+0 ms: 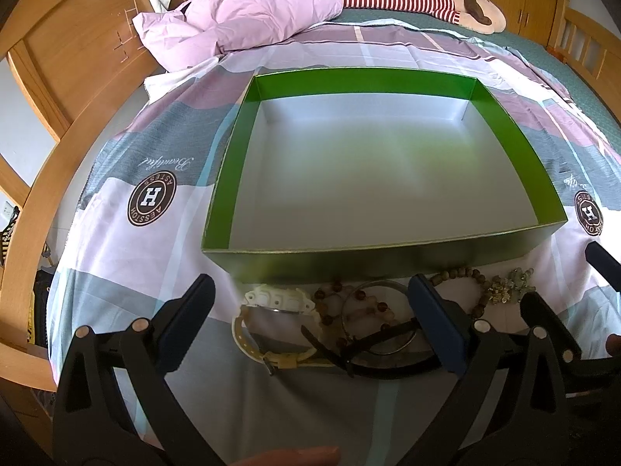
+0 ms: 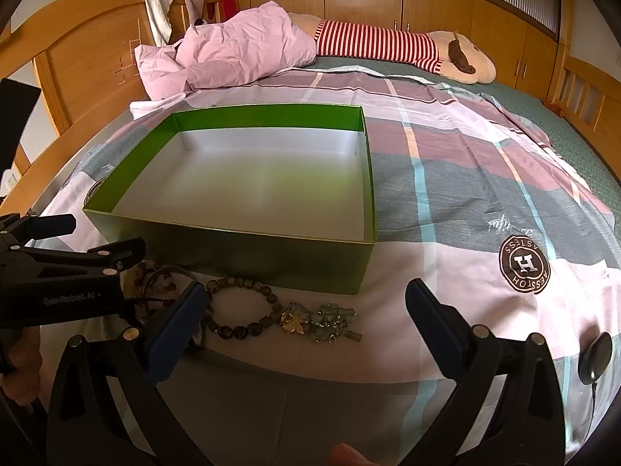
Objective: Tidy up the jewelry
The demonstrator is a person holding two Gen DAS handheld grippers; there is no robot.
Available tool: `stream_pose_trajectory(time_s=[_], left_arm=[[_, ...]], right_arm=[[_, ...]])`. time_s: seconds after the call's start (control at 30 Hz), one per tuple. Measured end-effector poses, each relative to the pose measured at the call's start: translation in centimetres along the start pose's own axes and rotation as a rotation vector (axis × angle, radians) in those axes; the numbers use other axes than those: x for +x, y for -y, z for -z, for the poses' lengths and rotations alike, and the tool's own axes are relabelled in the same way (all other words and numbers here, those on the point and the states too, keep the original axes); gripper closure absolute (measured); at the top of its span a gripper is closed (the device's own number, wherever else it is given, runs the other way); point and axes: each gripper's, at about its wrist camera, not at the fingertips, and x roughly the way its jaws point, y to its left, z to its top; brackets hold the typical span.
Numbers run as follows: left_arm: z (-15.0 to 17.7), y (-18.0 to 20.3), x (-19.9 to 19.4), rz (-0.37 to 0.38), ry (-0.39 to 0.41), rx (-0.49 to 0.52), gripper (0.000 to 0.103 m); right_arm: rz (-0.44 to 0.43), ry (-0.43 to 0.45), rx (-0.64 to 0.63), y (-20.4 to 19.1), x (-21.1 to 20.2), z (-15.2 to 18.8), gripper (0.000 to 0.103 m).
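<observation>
An open green box (image 1: 427,261) with a bare white floor sits on the bed, also seen in the right wrist view (image 2: 271,260). Jewelry lies in front of its near wall: a cream watch (image 1: 271,306), a metal bangle (image 1: 388,285), brown bead bracelets (image 1: 330,310) and a black strap (image 1: 384,336). A dark bead bracelet (image 2: 236,330), a yellow charm (image 2: 295,320) and a green stone bracelet (image 2: 333,324) lie further right. My left gripper (image 1: 310,322) hangs open over the watch and bangle. My right gripper (image 2: 306,326) hangs open over the charm, nothing held.
The bedspread (image 2: 465,178) is checked in pink, grey and white. A pink quilt (image 2: 240,50) and a striped plush toy (image 2: 388,44) lie at the far end. A wooden headboard (image 1: 77,50) curves along the left. A small black disc (image 2: 595,355) lies at right.
</observation>
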Motion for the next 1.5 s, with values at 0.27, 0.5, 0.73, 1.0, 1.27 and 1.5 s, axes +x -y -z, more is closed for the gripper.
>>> stream_pose_trajectory(time_s=[0.27,0.5,0.73,1.0,1.27,1.5], left_arm=[[-0.5,-0.7,-0.7,0.013,0.008,-0.015,0.004],[-0.6,-1.3,-1.1,0.029,0.008,-0.037,0.004],[-0.7,-1.3,-1.0,0.026,0.005,-0.037,0.004],[-0.5,-1.3,-0.9,0.021,0.004,-0.028,0.004],[-0.5,-1.2,-0.9,0.021,0.004,-0.028,0.004],[-0.4,-1.2,-0.8,0.019,0.002,-0.027,0.004]], right_arm=[[0.008,-0.005,-0.023,-0.7,0.2,0.0,0.003],[0.02,0.011,-0.067,-1.9,0.1,-0.2,0.003],[0.008,0.007,-0.075,-2.1,0.4,0.1,0.003],[0.003,0.011,-0.056,-1.8,0.4,0.0,0.003],[-0.004,0.009,-0.051,-1.7,0.5,0.1,0.003],[-0.004,0.006,-0.054,-1.7,0.6,0.1,0.003]])
